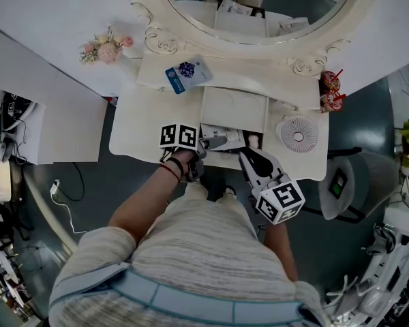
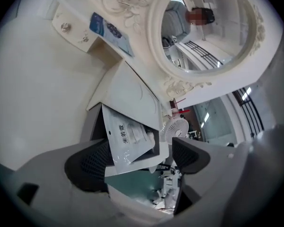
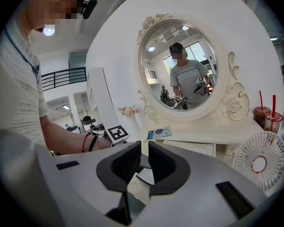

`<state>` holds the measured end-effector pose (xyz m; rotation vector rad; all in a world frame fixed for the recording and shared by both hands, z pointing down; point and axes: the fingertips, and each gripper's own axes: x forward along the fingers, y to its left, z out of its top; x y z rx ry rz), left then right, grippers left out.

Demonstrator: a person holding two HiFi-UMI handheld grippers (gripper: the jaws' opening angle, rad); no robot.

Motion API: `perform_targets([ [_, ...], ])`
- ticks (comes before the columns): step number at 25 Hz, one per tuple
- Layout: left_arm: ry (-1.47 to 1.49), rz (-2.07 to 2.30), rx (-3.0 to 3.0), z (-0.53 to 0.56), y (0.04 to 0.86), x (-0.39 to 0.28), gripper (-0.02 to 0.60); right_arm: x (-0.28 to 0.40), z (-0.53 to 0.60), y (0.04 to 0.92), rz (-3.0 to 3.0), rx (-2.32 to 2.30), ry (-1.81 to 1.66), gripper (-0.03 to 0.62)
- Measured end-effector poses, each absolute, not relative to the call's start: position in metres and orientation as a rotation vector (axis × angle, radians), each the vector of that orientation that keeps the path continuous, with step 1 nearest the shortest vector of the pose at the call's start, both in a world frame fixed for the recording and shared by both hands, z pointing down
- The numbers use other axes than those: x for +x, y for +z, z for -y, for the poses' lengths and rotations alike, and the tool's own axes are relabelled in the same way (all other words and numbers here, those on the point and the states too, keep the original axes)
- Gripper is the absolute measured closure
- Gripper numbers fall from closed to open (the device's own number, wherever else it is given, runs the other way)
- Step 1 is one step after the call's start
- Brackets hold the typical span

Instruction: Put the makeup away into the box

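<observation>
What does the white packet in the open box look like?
The white packet is a flat, shiny sachet, foil-like, with dark print running down one side. It lies tilted in the open box, its upper part tucked under the open lid and its lower corner poking out over the front edge. That corner sits between the wide-apart jaws of the left gripper, which do not pinch it. Whether it brushes one pad is unclear.

One mirror (image 1: 259,9), one fan (image 1: 298,135), two cups (image 1: 330,82), one box (image 1: 234,109), one bouquet (image 1: 105,48).
</observation>
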<state>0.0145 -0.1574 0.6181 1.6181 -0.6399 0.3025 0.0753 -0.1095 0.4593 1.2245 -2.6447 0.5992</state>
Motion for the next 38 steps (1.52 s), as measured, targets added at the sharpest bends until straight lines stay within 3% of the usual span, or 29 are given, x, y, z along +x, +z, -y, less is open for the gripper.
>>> perform_targets([
  [12, 0.59, 0.712, 1.943, 0.152, 0.603, 0.005, 0.163, 0.072, 0.111, 0.456, 2.664, 1.191, 0.59, 0.583],
  [31, 0.351, 0.547, 2.527, 0.136, 0.497, 0.029, 0.173, 0.059, 0.113, 0.445, 2.706, 1.137, 0.539, 0.583],
  [33, 0.349, 0.561, 2.557, 0.135, 0.495, 0.026, 0.232, 0.056, 0.113, 0.444, 2.711, 1.126, 0.536, 0.583],
  [38, 0.315, 0.647, 2.578, 0.142, 0.492, 0.011, 0.495, 0.052, 0.114, 0.445, 2.708, 1.13, 0.542, 0.583],
])
